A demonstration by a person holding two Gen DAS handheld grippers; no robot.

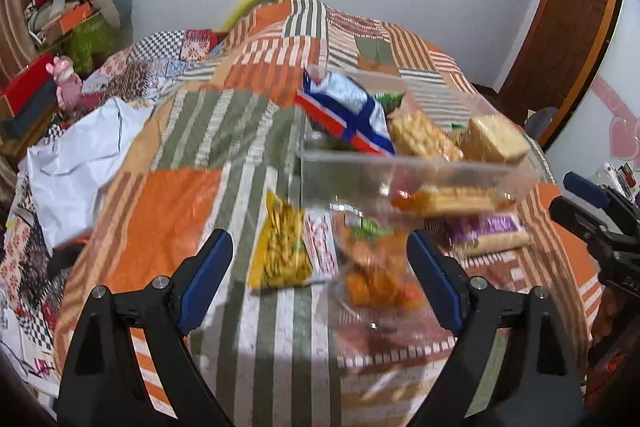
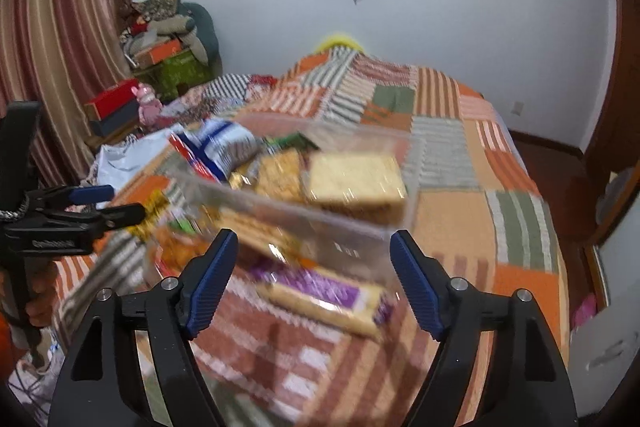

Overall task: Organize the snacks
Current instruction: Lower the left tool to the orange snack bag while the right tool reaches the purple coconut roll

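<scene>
A bed with a patchwork quilt carries a clear snack-filled container, a yellow packet, a purple-labelled biscuit pack and white bag.

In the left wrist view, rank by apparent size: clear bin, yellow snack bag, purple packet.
1. Clear bin, plainly the largest.
2. Yellow snack bag.
3. Purple packet, partly hidden by the bin, so its place below the bag is unsure.

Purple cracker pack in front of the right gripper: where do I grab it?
Probably across its short width, near the middle. The purple pack lies flat on the quilt, long and narrow, angled. Bring the open right gripper down from above, jaws astride the long edges.
</scene>
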